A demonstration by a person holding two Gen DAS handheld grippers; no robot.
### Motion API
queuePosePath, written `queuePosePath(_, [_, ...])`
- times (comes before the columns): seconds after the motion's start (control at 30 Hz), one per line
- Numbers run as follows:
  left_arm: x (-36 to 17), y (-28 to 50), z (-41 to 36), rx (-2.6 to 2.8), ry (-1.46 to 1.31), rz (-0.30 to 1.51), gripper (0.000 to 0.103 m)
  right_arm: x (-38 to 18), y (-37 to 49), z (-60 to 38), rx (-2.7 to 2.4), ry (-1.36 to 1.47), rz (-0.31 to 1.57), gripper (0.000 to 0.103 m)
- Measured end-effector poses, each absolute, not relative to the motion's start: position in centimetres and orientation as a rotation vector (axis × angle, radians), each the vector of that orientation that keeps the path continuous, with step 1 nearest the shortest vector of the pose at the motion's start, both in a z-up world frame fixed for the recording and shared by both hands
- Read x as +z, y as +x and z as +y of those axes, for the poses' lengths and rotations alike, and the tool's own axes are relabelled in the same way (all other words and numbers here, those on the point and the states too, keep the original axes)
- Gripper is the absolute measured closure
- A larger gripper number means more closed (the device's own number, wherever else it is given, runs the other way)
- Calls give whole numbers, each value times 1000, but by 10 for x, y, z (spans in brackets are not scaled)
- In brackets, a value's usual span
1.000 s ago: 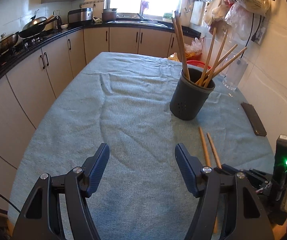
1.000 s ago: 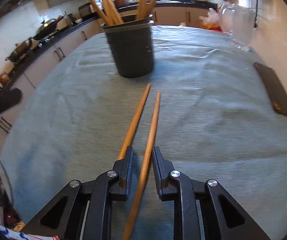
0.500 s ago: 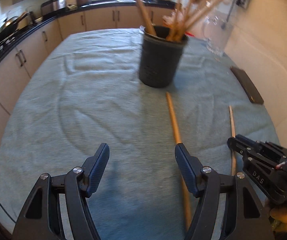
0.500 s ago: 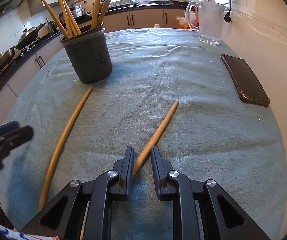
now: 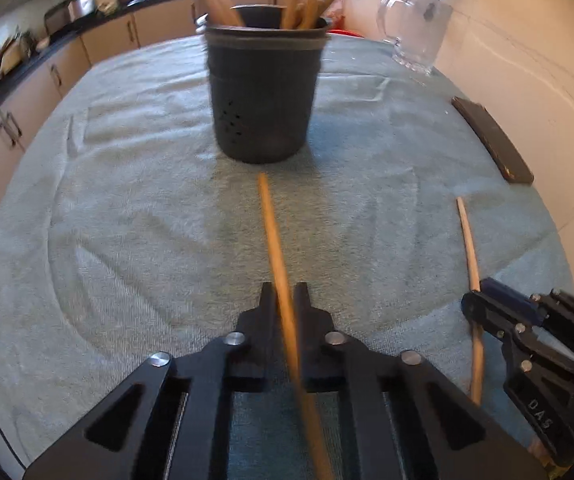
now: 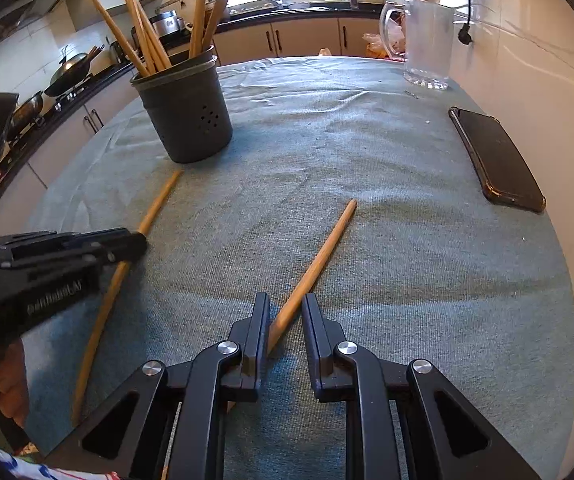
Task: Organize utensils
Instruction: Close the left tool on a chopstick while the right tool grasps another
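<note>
Gripping a wooden chopstick (image 5: 273, 236), the left gripper (image 5: 285, 300) has both fingers pressed against the stick's sides w/ the stick running straight fwd along the cloth, far tip ending just short of the utensil holder (image 5: 263, 92). In the right wrist view the same stick (image 6: 155, 204) lies at left under the left gripper (image 6: 127, 240).

Right gripper (image 6: 285, 312): jaws partly apart, straddling the near end of a second chopstick (image 6: 319, 256). That stick touches the inner face of the left finger (image 6: 261, 320); a gap shows on the other side, so not clamped. It lies flat on the cloth, angled fwd and to the right. From the left wrist view it shows as a stick (image 5: 469, 248) at right w/ the right gripper (image 5: 483, 300) over its near part.

Blue-grey tablecloth (image 6: 387, 184) covers the whole table. Mid-distance: dark utensil holder (image 6: 185, 116), upright, perforated wall, several chopsticks (image 6: 143, 40) standing in it, fanned out. To the right, near the wall, a dark phone (image 6: 495, 156) lies flat. Farther back a clear glass pitcher (image 6: 427, 48) stands by the wall. Beyond: kitchen counter w/ cabinets (image 6: 307, 40), a wok (image 6: 69, 72) on the stove at left.
</note>
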State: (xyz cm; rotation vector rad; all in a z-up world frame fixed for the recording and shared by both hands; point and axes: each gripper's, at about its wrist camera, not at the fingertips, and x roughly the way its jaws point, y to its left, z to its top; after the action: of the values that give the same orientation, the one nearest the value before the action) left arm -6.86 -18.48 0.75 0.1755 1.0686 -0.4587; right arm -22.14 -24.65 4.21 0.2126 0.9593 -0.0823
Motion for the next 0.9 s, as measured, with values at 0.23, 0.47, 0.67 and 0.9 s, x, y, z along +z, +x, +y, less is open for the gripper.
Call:
queuePosePath(0.23, [9,-66,-151,-415,32,1154,96,42,-221,-239,47,158,1004,91])
queuePosePath(0.47, [10,-53,-152,-446,32,1225,95,44,-213,-248,32,153,1085,89])
queuePosePath(0.67, [10,-39,-170,-459,135,1236,79,44,-200,-256,34,198,1157,88])
queuePosePath(0.9, [9,-18,-177,-464,138,1258,79,44,-179,-261,13,204,1207,88])
